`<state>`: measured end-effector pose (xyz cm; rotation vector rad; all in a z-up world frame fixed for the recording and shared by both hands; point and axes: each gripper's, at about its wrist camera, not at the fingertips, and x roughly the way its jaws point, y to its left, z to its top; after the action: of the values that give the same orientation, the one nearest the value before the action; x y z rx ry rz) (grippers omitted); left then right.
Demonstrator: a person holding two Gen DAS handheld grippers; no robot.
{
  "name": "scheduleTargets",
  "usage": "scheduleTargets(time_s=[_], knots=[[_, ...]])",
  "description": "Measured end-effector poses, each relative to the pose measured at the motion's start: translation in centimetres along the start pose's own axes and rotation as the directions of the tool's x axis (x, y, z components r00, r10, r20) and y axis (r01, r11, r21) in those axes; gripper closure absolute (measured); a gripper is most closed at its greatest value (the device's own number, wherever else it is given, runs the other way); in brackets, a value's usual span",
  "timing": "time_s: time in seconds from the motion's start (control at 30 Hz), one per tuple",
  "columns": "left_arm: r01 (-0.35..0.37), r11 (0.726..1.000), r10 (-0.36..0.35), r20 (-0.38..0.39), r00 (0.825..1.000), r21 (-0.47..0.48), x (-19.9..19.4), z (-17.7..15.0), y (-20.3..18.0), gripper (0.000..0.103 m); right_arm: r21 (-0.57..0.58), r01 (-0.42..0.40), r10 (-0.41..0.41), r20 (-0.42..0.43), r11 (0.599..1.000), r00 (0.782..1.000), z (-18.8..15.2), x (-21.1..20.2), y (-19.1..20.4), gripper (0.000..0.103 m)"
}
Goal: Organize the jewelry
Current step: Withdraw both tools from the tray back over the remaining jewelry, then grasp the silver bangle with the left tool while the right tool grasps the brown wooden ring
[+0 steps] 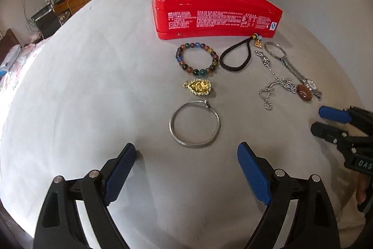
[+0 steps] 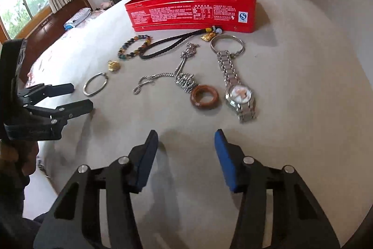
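So far nothing seems put away. From the left wrist, the red box (image 1: 216, 13) near the far edge of the table (image 1: 93, 85) looks empty, as far as its inside shows. In front of it lie the bead bracelet (image 1: 197, 59), black cord (image 1: 236, 57), gold pendant (image 1: 197, 87), silver bangle (image 1: 195, 123) and chain necklace (image 1: 272, 85). The left gripper (image 1: 186, 169) is spread wide, empty, just before the bangle.

From the right wrist, the watch (image 2: 239, 91) and brown ring (image 2: 204, 97) lie nearest. The right gripper (image 2: 185, 155) is partly spread and holds nothing. All pieces remain to be moved, I think.
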<state>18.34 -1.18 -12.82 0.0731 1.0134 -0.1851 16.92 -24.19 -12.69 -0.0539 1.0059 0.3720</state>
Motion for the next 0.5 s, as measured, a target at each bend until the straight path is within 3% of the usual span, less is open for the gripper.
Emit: scheduleTargets(time_s=[0.27, 0.37, 0.47, 0.5], knots=[[-0.016, 0.999, 0.015, 0.012, 1.000, 0.043, 1.2, 1.0, -0.8, 0.008, -0.033, 0.034, -0.033, 0.035, 0.999, 0.999, 2.0, 1.8, -0.7, 0.055], [-0.012, 0.999, 0.012, 0.013, 1.000, 0.049, 1.2, 1.0, -0.8, 0.012, -0.037, 0.037, -0.035, 0.040, 0.999, 0.999, 2.2, 2.0, -0.9, 0.059], [-0.006, 0.998, 0.004, 0.022, 1.000, 0.061, 1.1, 1.1, -1.0, 0.030, -0.053, 0.042, -0.040, 0.046, 0.998, 0.998, 2.4, 2.2, -0.9, 0.064], [-0.001, 0.998, 0.000, 0.023, 1.000, 0.065, 1.0, 1.2, -1.1, 0.040, -0.061, 0.045, -0.042, 0.048, 0.997, 0.998, 2.4, 2.2, -0.9, 0.069]])
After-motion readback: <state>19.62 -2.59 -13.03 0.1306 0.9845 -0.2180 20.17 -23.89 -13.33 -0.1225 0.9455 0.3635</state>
